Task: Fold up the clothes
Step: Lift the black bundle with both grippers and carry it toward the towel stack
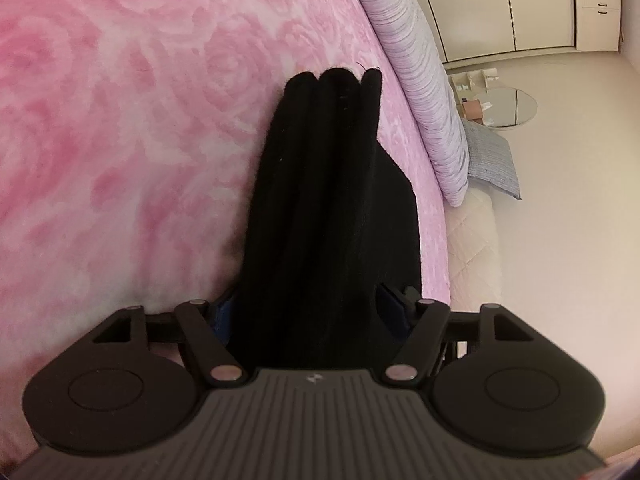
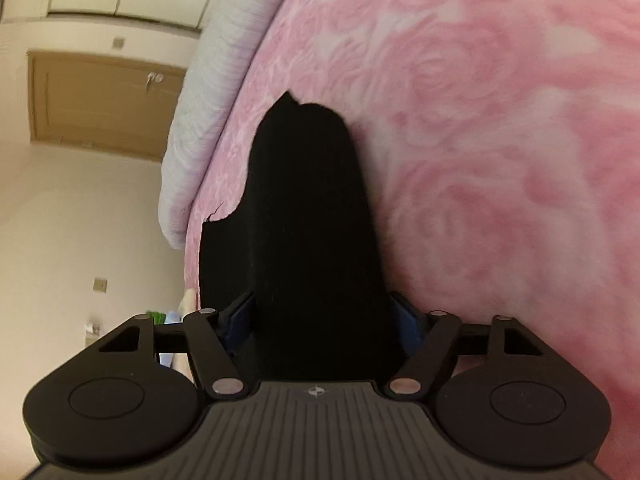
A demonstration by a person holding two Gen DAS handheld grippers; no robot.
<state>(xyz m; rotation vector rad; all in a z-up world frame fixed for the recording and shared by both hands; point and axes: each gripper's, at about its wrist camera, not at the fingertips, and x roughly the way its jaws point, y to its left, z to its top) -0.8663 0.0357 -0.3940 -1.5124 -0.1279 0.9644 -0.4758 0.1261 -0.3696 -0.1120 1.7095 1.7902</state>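
Left tongs [image 1: 312, 312]: clamped on a thick bundle of the black garment [image 1: 332, 200], folds bunched between the blue pads [image 1: 390, 308]. You hold it low over the pink rose-patterned bed cover [image 1: 120, 120], near the bed's edge.

Right tongs [image 2: 320, 320]: black cloth [image 2: 308, 220] fills the gap, the pads [image 2: 236, 320] close against its sides; whether they grip yet, you cannot tell. No earlier view is given here, so judge from this alone.

Risks, as judgement:
- The bunched layers may slip unevenly, since thick folds give the pads poor purchase; one layer could slide out and spoil the fold.
- The garment hangs close to the bed's edge; a loose end may drop over the side toward the floor [image 1: 560, 200].
- A frayed thread [image 2: 214, 212] shows at one corner and might snag.

Surroundings:
- Ribbed lilac bolster [image 1: 420, 100] along the bed's edge, to the right in the left view; it limits spreading room that way.
- Grey cushion [image 1: 492, 160] and round glass table [image 1: 508, 106] on the floor, well apart.
- Wooden door [image 2: 104, 104] and white wardrobe [image 1: 500, 4] beyond, no obstruction.
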